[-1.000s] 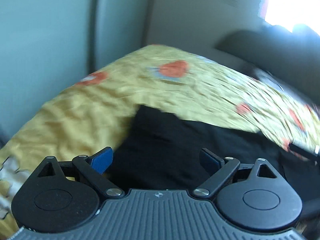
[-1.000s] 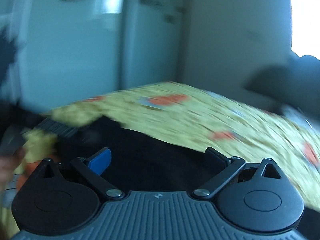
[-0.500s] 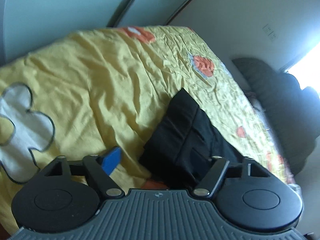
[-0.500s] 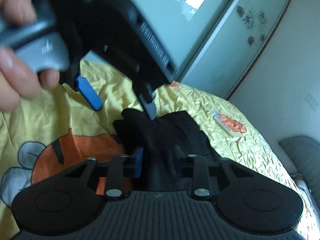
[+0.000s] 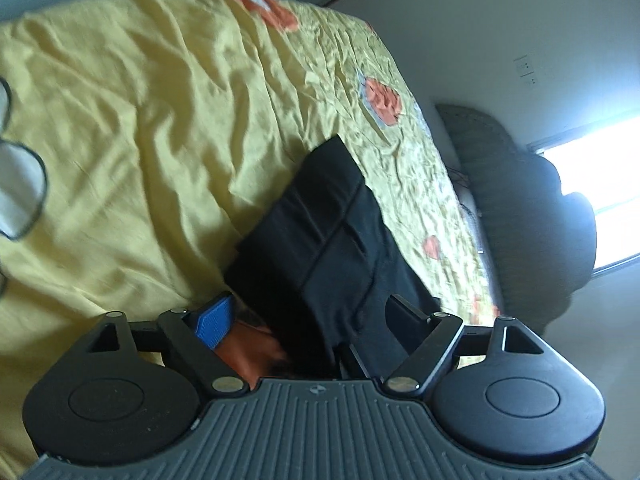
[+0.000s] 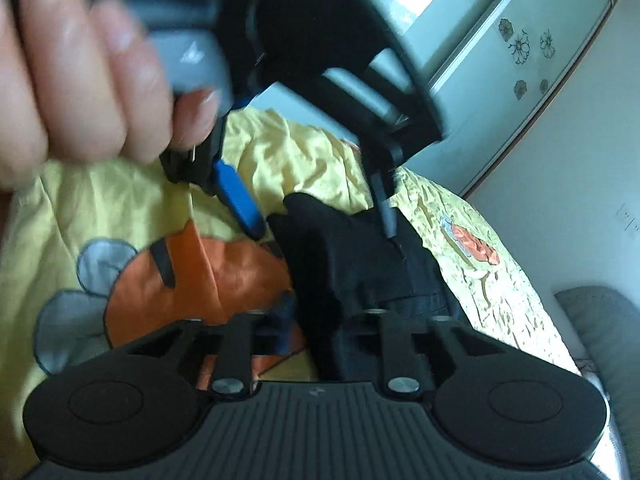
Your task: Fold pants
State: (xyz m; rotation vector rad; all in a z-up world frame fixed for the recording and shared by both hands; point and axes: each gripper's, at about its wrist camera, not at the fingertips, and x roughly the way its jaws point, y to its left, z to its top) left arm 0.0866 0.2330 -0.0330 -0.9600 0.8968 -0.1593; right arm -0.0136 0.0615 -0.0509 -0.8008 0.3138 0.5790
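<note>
Here, a wrinkled yellow bedspread with orange cartoon patches (image 5: 152, 128) covers the bed, wide bare cloth to one side. The folded black fabric pants (image 5: 332, 240) lie on it, long axis running away from the person toward the far edge. The left gripper (image 5: 308, 316) straddles their near end, jaws released and just widening. The right gripper (image 6: 324, 328) has fabric between its widening jaws; whether it grips, I cannot tell.
</note>
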